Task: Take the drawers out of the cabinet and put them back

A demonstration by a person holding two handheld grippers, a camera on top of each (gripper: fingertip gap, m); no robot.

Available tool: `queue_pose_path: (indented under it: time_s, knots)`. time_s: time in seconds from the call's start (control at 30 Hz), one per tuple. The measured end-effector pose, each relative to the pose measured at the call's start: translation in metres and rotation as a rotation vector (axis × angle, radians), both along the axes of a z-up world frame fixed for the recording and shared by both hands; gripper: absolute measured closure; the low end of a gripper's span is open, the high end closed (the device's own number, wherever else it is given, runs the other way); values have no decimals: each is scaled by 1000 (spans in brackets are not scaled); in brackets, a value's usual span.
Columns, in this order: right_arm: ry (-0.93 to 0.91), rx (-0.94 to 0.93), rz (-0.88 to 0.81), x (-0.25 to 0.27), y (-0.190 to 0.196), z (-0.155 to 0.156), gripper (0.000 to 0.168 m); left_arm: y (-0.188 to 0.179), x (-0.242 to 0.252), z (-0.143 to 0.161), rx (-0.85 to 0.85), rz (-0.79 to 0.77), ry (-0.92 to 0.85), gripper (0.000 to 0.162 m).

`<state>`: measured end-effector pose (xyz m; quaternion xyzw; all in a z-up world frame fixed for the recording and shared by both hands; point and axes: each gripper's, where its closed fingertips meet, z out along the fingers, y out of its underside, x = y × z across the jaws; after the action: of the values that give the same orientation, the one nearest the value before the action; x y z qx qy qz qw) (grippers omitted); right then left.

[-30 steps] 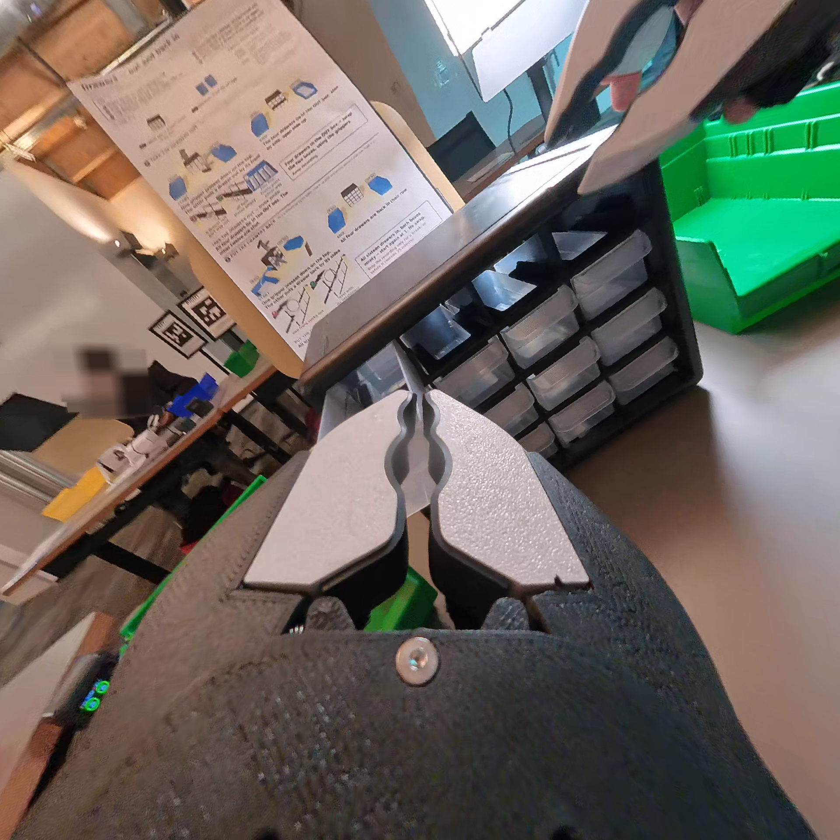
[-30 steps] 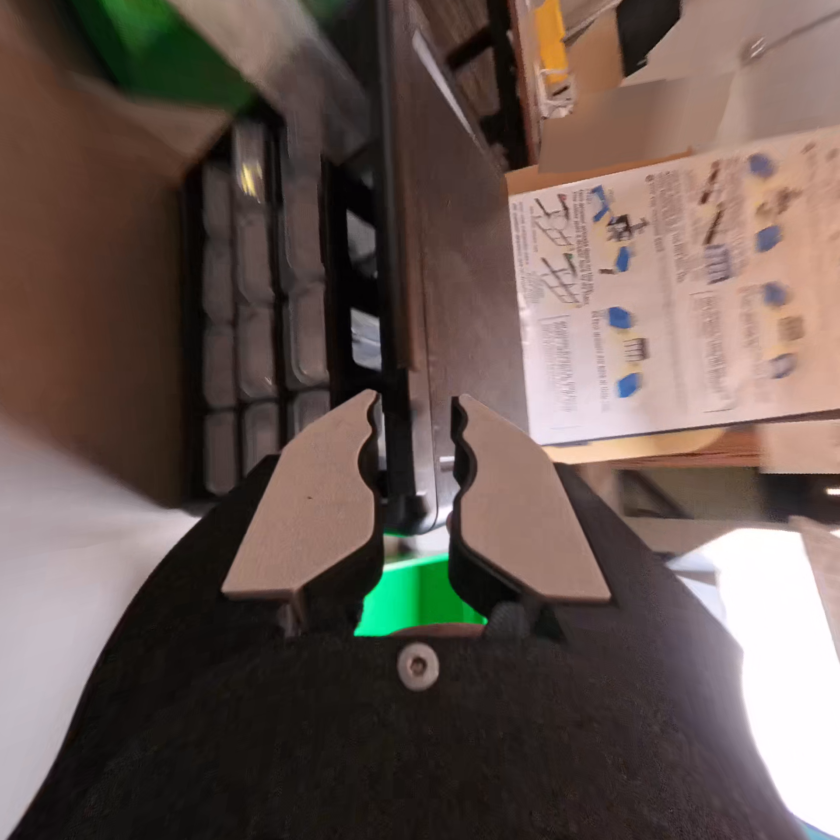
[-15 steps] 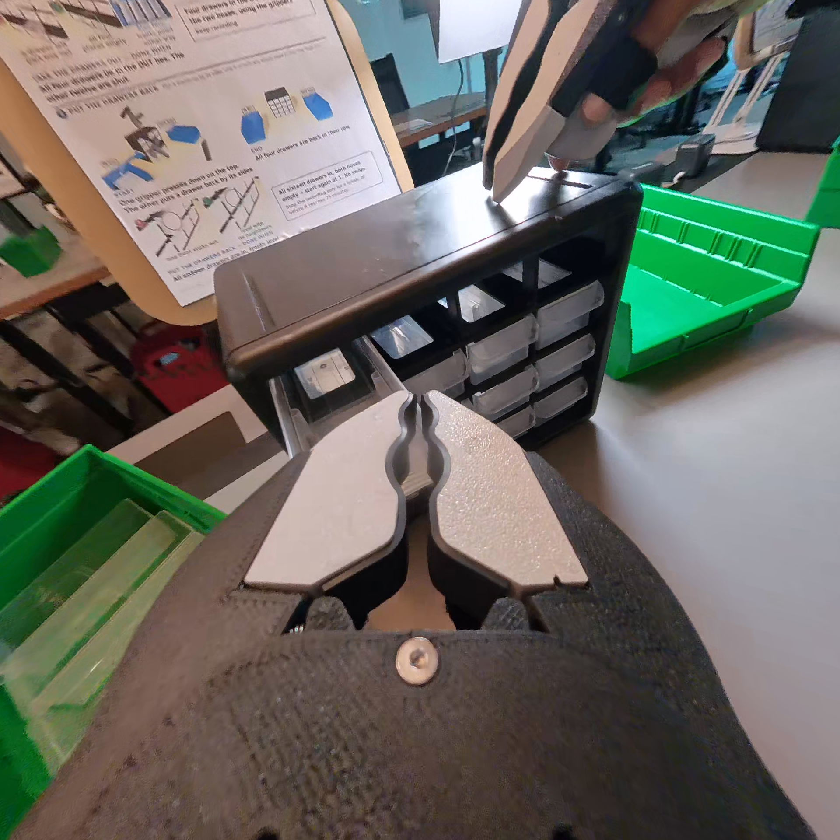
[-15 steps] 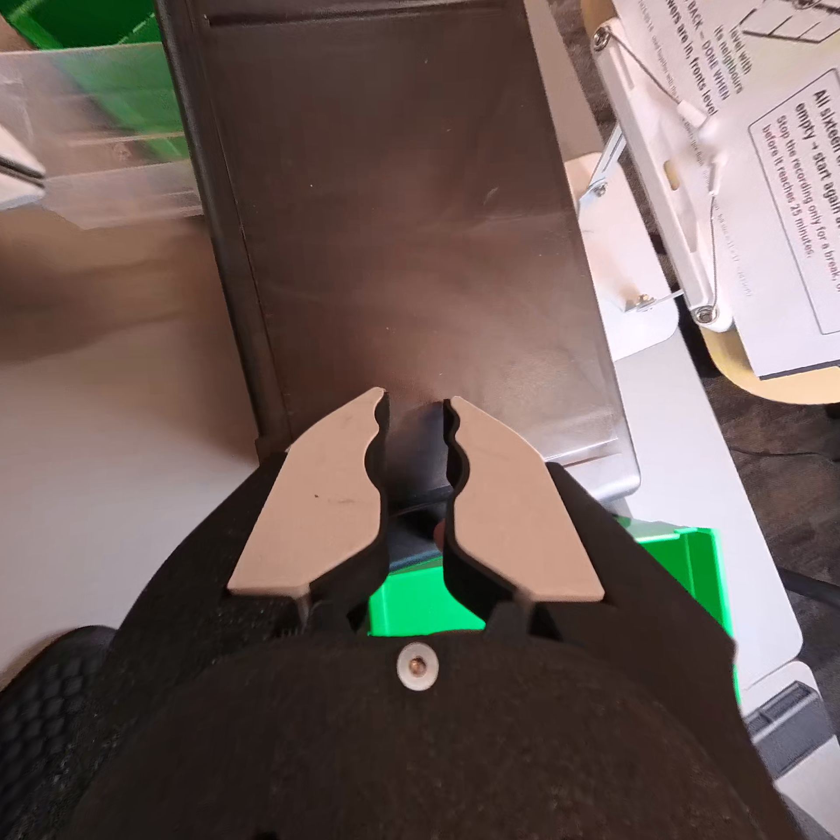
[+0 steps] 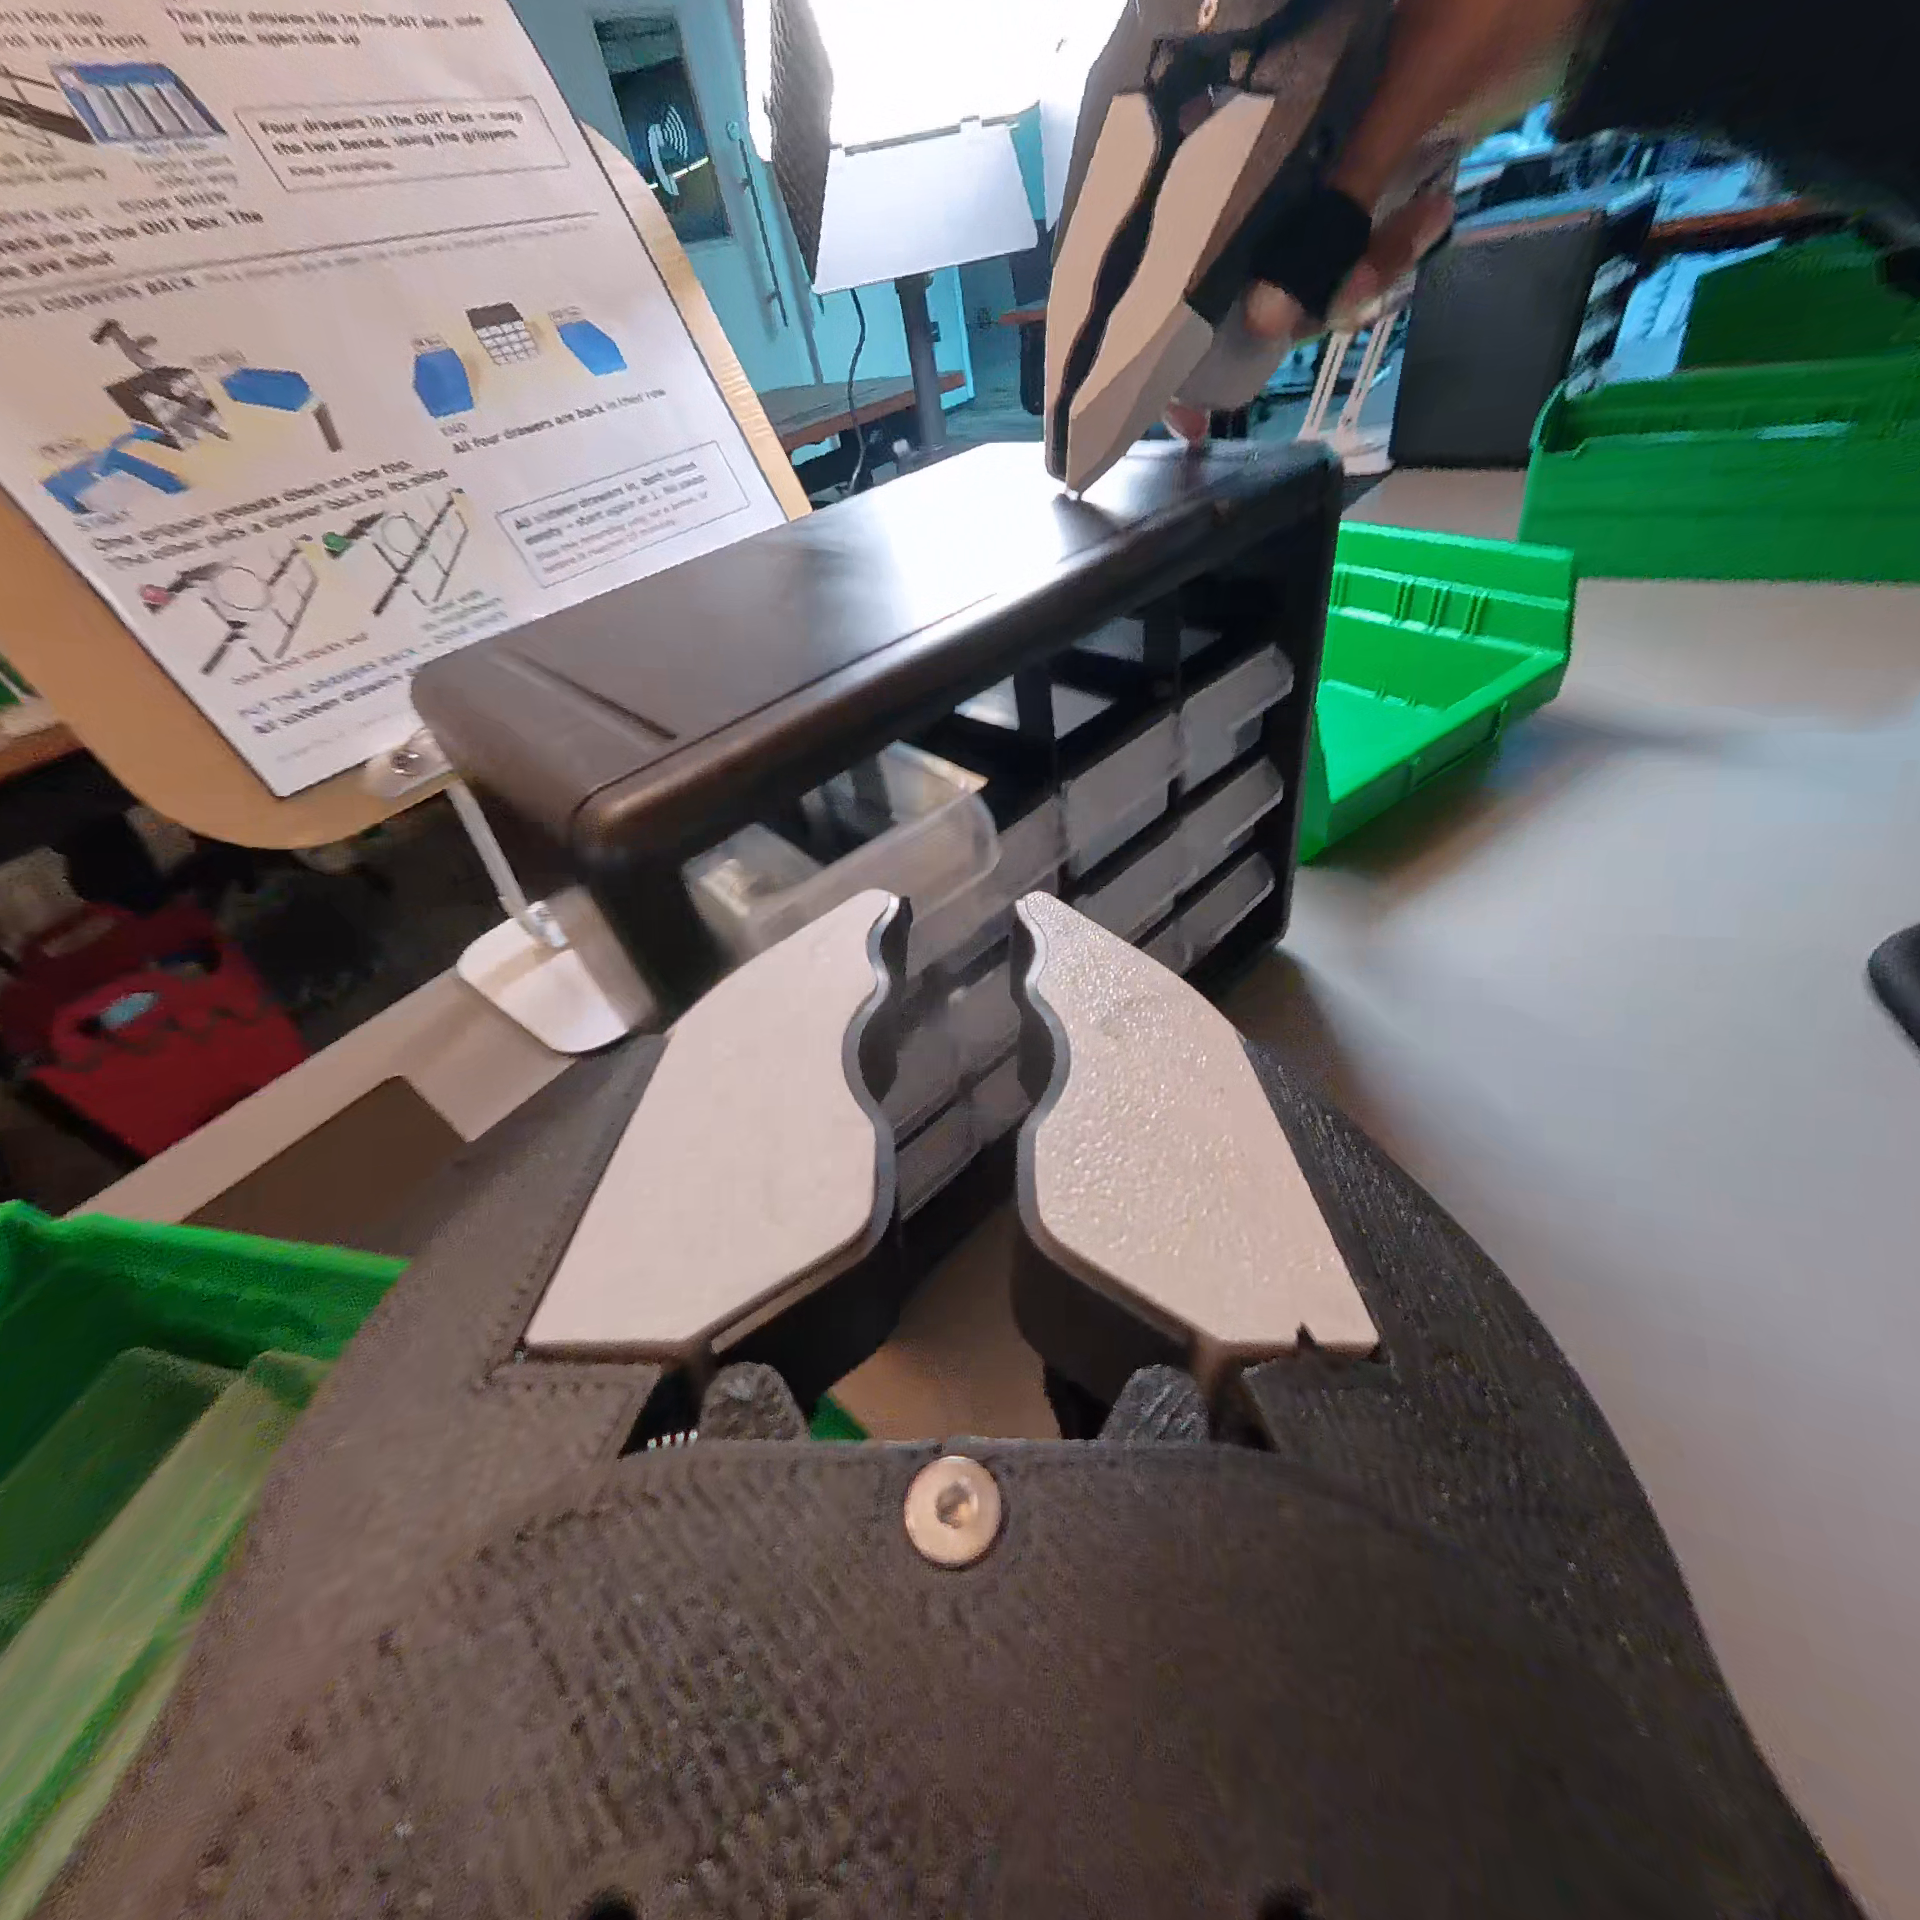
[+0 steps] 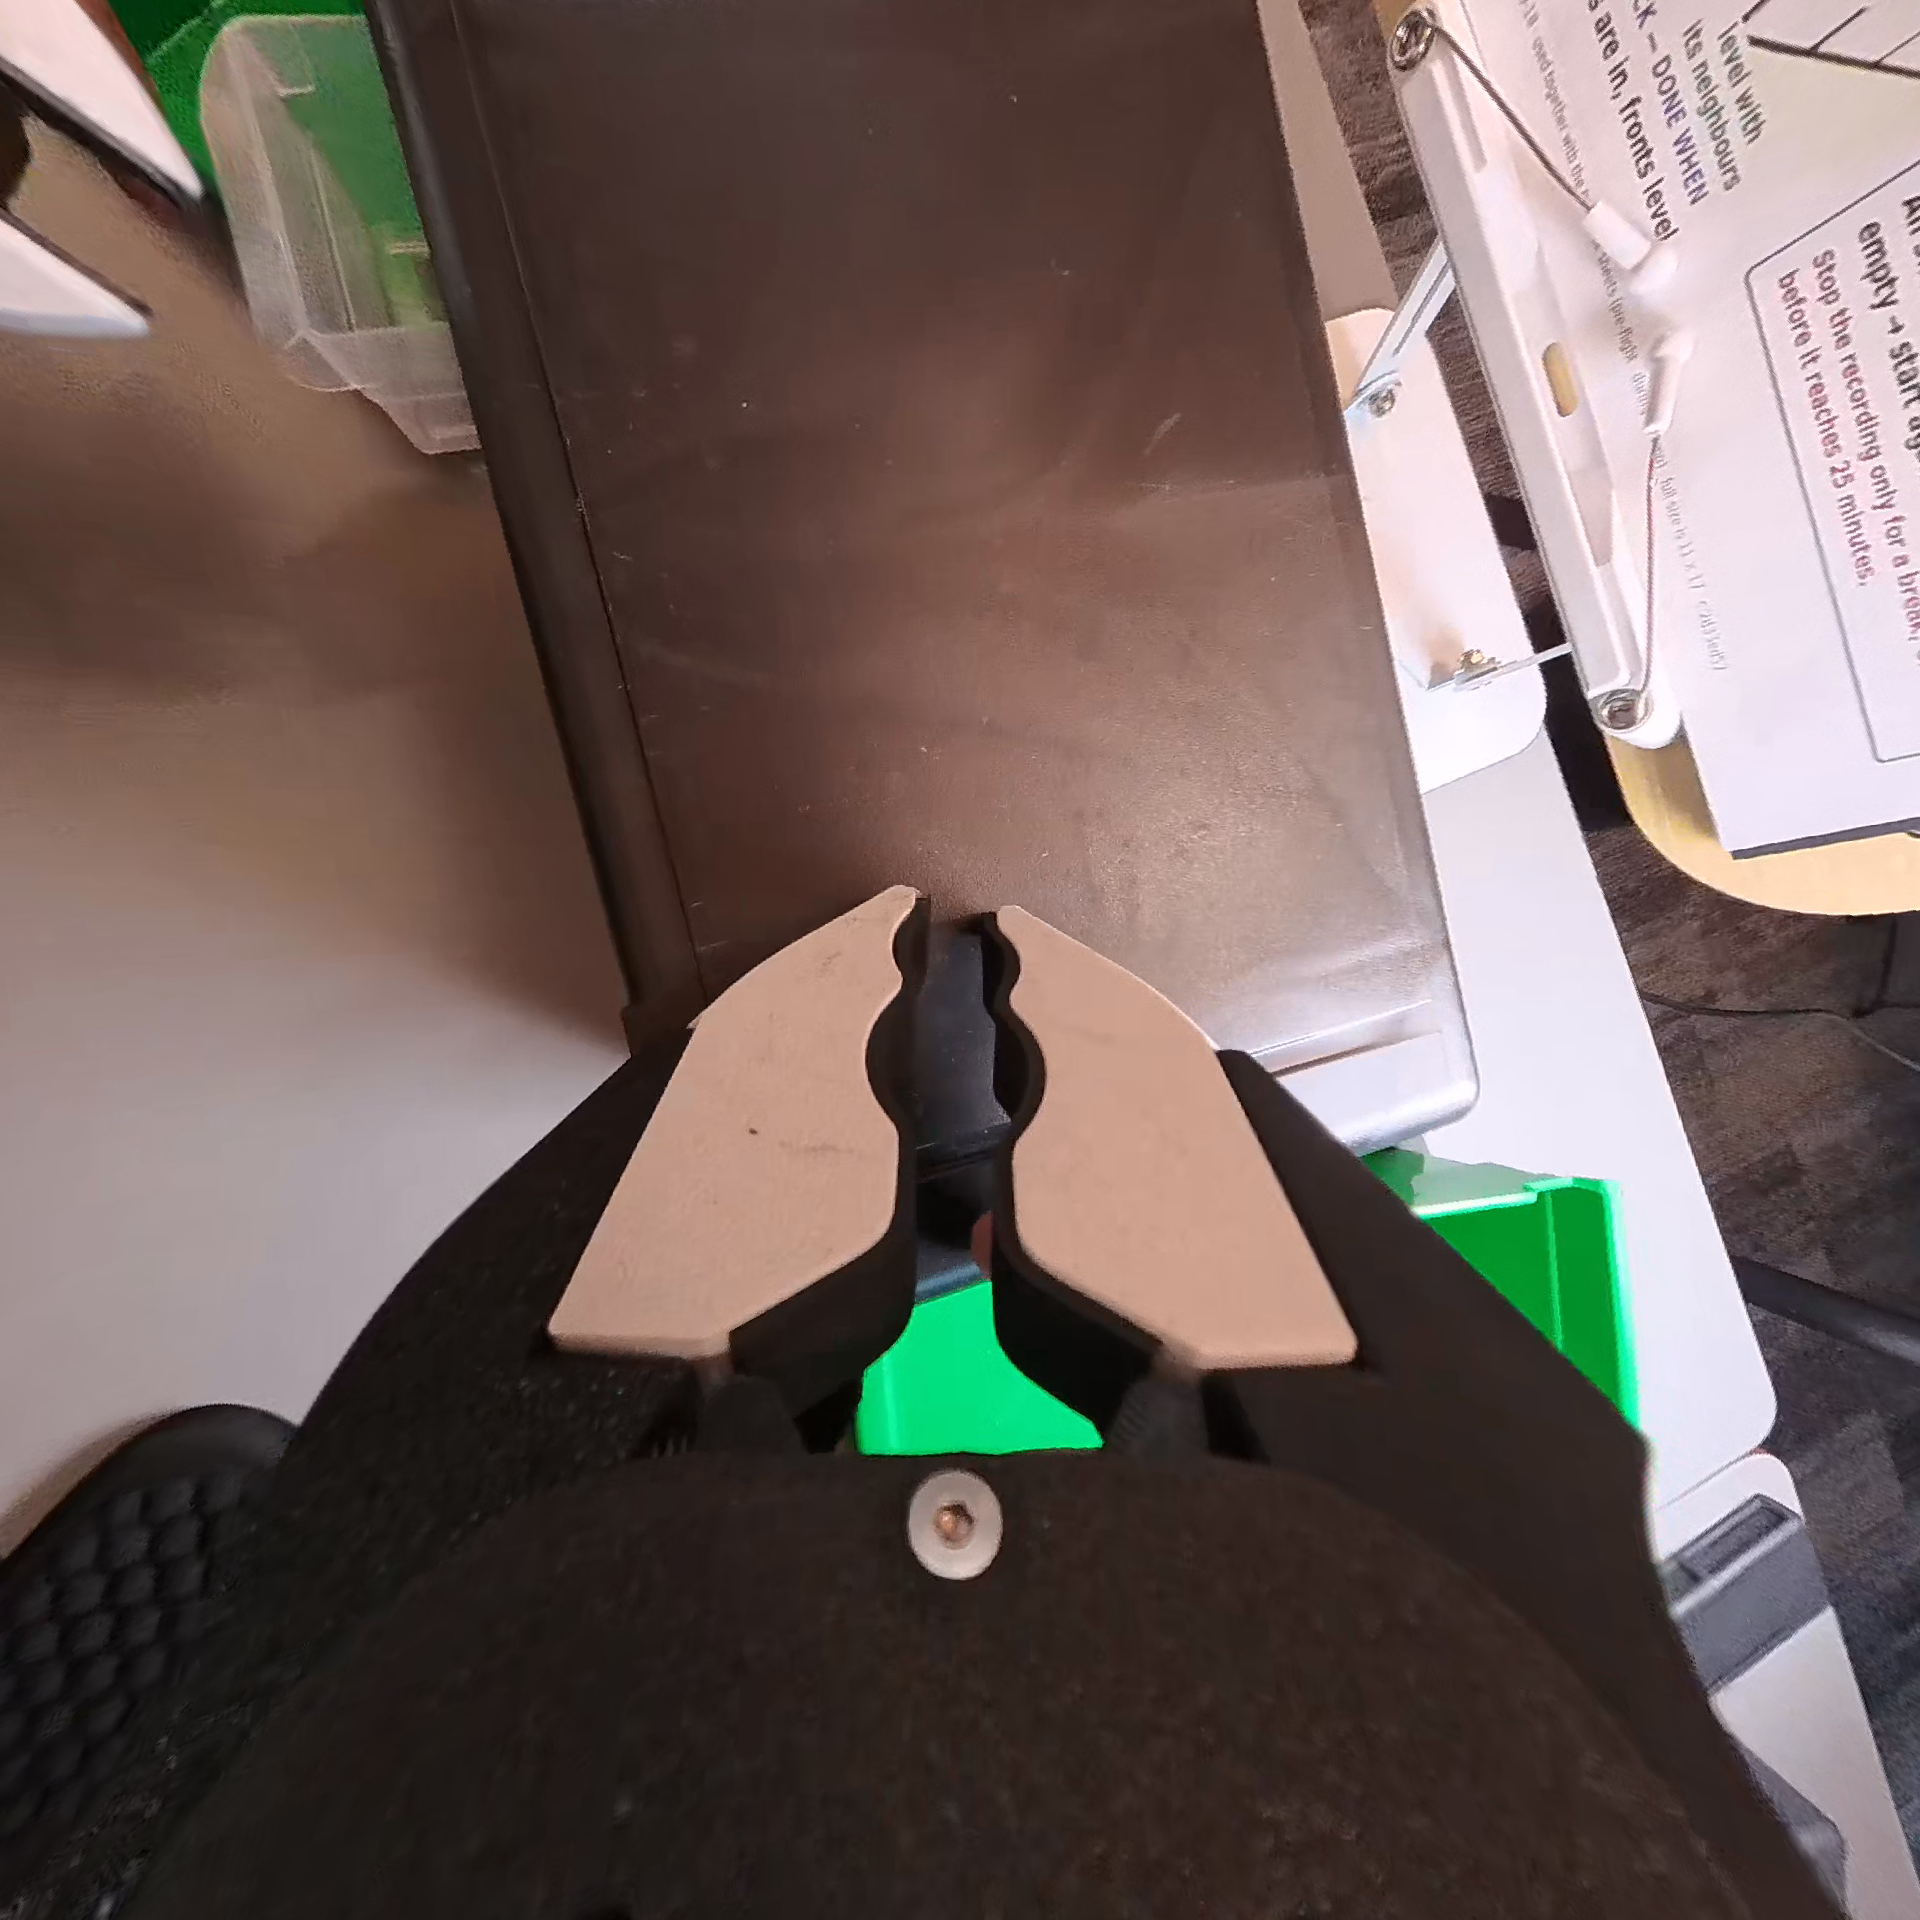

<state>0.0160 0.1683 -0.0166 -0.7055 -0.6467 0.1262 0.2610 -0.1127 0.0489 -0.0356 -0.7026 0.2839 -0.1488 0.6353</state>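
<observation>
A black drawer cabinet (image 5: pixel 831 613) stands on the grey table (image 5: pixel 1610 987). A clear plastic drawer (image 5: pixel 894 842) sticks part way out of its top left slot. My left gripper (image 5: pixel 956 914) is open just in front of that drawer, with the drawer's front past its fingertips. My right gripper (image 6: pixel 956 914) is shut and empty, tips down on the right end of the cabinet top (image 6: pixel 935 468). It also shows in the left wrist view (image 5: pixel 1075 473). The protruding drawer shows in the right wrist view (image 6: pixel 332 270). Other clear drawers (image 5: pixel 1216 810) sit in their slots; some top-row slots look empty.
A green bin (image 5: pixel 1455 665) stands right of the cabinet and shows under my right gripper (image 6: pixel 1507 1268). Another green bin (image 5: pixel 94 1382) with clear drawers lies at the left. An instruction sheet on a stand (image 5: pixel 312 364) is behind the cabinet.
My left gripper was shut on the clear drawer and has opened, leaving the drawer part way in its slot. My right gripper has settled on the cabinet top and its jaws have narrowed.
</observation>
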Motion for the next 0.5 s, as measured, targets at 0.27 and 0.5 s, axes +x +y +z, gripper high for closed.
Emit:
queue_pose_path:
  time_s: [0.27,0.5]
  knots:
    - [-10,45,-8,-2,0,0,163,24,-16,-14,-67,84,18,162]
    - [-22,40,-12,-2,-1,0,166,55,-13,-37,-120,210,60,161]
